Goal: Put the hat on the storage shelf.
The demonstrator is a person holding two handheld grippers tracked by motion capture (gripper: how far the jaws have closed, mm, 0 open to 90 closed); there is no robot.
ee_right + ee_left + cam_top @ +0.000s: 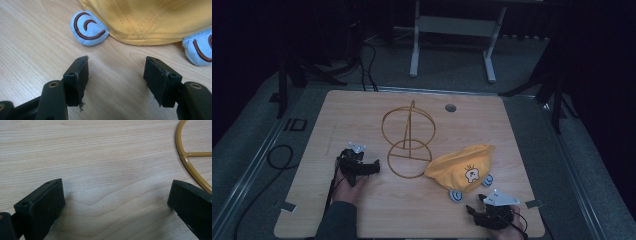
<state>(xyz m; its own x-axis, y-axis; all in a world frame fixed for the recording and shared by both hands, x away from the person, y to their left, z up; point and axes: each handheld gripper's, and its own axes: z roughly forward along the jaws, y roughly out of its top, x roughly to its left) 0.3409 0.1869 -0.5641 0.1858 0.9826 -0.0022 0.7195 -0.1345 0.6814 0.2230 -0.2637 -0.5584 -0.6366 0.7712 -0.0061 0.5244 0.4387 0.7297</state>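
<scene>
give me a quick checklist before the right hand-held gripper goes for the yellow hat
1. Right hand-held gripper open: ok, jaws apart with bare table between them.
2. Hat free to grab: ok, nothing lies on it.
3. Right hand-held gripper aimed at the hat: ok, the hat's edge and a blue ear lie just ahead.
4. Left hand-held gripper open and empty: ok.
5. Wire stand upright: ok, on its ring base beside the hat.
6. Hat touching the wire stand: cannot tell.
</scene>
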